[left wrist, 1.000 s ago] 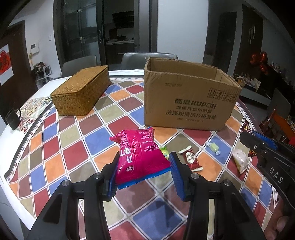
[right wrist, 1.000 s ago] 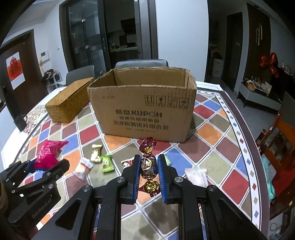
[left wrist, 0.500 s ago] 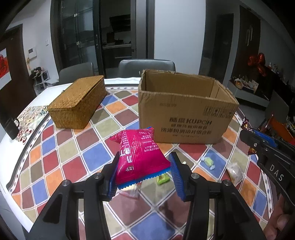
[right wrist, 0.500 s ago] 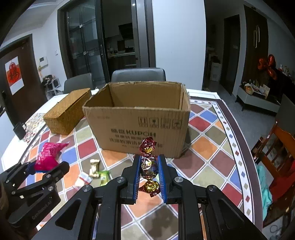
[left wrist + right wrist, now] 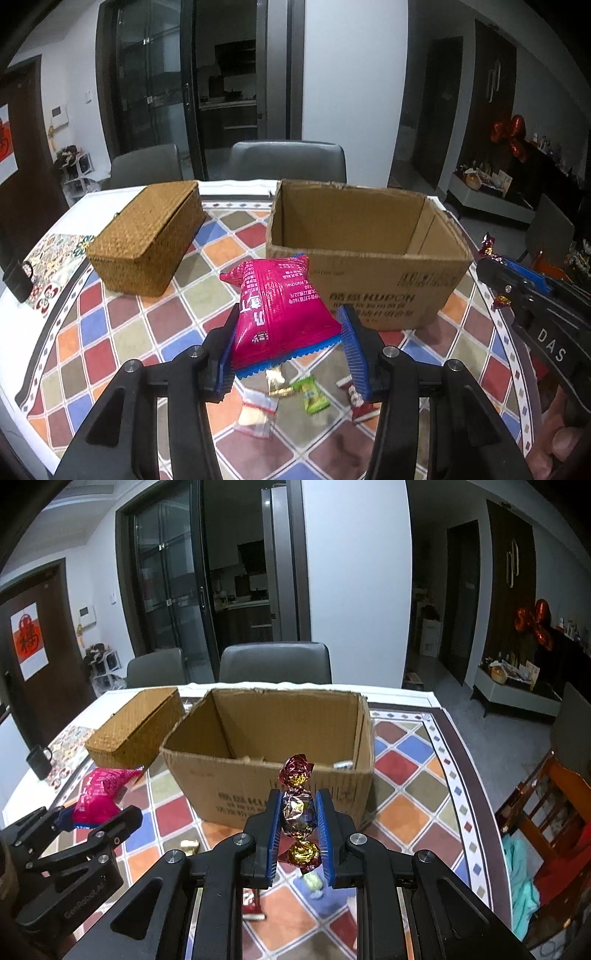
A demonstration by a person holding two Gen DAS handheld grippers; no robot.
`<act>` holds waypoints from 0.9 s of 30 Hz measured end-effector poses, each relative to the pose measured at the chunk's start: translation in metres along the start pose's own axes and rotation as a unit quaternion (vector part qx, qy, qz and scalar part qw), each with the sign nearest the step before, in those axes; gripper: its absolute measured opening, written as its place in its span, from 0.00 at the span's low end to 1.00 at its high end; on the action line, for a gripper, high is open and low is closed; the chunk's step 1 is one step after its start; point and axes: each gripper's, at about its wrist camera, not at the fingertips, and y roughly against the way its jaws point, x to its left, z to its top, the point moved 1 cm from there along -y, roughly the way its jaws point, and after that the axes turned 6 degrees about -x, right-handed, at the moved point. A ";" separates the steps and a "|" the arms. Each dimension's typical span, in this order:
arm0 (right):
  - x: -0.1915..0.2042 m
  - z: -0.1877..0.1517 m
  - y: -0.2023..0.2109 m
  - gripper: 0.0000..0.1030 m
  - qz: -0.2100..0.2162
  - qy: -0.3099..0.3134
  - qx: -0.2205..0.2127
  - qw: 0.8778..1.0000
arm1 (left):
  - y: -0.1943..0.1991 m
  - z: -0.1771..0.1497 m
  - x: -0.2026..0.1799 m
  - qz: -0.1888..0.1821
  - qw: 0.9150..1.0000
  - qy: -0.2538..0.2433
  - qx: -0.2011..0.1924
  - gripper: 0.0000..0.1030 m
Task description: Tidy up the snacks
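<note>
We have a snack in each hand and the cardboard box (image 5: 364, 258) stands open just ahead, so the step in hand, as we judge it, is carrying both loads over the rim and dropping them in. The left hand-held gripper (image 5: 288, 345) is pinching the pink snack bag (image 5: 279, 306) by its lower half; the bag stands up between the blue pads, above the surface (image 5: 122, 336) and just short of the box's near wall. The right hand-held gripper (image 5: 298, 825) is pressed together on a foil-wrapped candy (image 5: 298, 814), held upright with one twisted end poking above the pads — it also sits short of the near wall.

To do this well, we should lift both clear of the cardboard edge before going forward, since the bag's top corner could catch the rim. We would let go only once each snack is well inside the walls. The bag is puffy and may slip if the squeeze eases early.

More small sweets (image 5: 312, 393) lie loose on the surface below the left hand, near the wicker basket (image 5: 147, 240) side — those come afterwards.
</note>
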 end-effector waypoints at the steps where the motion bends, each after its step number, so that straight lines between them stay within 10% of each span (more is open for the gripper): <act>1: 0.000 0.003 -0.001 0.19 0.000 0.000 -0.001 1.000 | -0.001 0.002 0.000 0.000 1.000 -0.001 -0.001 0.48; 27: -0.009 0.061 -0.050 0.19 0.003 0.007 -0.019 1.000 | -0.051 0.063 -0.005 -0.017 0.999 -0.027 -0.026 0.48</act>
